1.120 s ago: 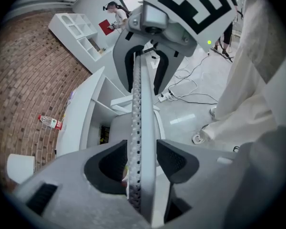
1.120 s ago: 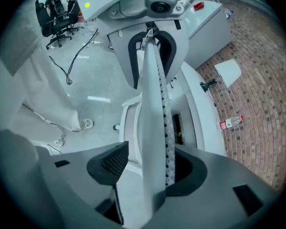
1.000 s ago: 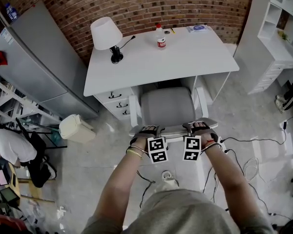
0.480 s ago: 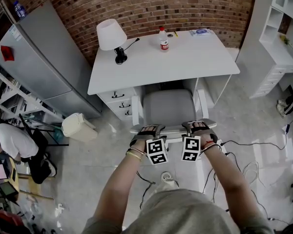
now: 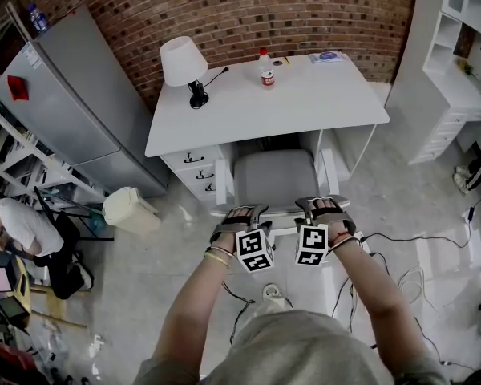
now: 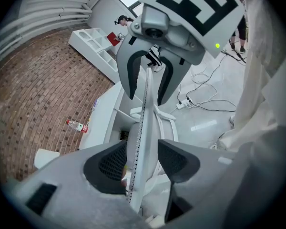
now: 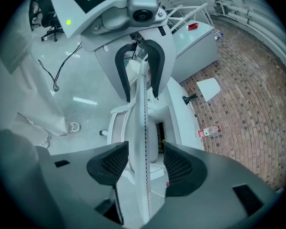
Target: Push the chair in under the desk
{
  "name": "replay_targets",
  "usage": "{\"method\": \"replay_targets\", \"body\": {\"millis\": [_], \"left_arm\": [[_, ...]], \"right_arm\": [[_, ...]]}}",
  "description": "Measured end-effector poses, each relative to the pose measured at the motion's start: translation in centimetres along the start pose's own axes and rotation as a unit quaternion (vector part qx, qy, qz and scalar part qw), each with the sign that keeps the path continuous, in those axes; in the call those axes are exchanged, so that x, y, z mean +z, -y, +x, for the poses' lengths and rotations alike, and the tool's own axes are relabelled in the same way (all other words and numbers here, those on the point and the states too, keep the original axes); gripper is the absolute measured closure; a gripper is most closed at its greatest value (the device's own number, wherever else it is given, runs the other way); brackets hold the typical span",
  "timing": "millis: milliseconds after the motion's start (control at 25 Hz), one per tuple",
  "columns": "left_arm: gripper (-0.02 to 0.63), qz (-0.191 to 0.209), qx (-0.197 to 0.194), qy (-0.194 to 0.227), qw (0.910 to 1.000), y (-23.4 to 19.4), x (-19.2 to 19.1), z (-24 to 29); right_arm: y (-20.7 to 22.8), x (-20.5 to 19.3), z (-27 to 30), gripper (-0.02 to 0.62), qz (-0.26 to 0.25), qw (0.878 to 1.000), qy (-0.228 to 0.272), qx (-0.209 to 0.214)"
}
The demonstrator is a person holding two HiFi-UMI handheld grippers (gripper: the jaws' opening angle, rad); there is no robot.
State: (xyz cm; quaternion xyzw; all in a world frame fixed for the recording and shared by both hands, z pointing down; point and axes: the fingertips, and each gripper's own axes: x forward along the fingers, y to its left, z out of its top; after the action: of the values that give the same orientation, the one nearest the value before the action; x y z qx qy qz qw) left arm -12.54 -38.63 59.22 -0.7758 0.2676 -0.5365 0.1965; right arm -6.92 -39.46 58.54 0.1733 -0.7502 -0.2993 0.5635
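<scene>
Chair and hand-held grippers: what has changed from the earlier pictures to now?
The chair slid slightly further under the desk. The left hand-held gripper and the right hand-held gripper stay clamped on its backrest; the lamp and the bottle did not move.

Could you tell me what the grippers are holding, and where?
Left gripper and right gripper both clamp the grey-and-white office chair by the top edge of its backrest.

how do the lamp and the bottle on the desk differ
The lamp is larger, white shade on a black base; the bottle is smaller, clear, with red cap and label. The lamp stands toward the left end of the desk, the bottle nearer its middle. Both stand upright at its rear.
</scene>
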Motion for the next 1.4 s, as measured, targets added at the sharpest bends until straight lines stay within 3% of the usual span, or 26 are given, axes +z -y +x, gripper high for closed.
{"method": "replay_targets", "body": {"millis": [1040, 1240, 1400], "left_arm": [[0.43, -0.064, 0.054, 0.015, 0.9963, 3.3, 5.2, -5.1], [0.511, -0.08, 0.085, 0.021, 0.9929, 3.3, 6.2, -6.2], [0.561, -0.097, 0.105, 0.026, 0.9895, 3.3, 6.8, -7.3]], "right_arm": [[-1.7, -0.5, -6.9, 0.406, 0.058, 0.996, 0.057, -0.047], [-1.8, -1.1, -8.3, 0.526, 0.08, 0.992, 0.069, -0.069], [-1.9, -1.1, -9.6, 0.556, 0.088, 0.99, 0.081, -0.077]]}}
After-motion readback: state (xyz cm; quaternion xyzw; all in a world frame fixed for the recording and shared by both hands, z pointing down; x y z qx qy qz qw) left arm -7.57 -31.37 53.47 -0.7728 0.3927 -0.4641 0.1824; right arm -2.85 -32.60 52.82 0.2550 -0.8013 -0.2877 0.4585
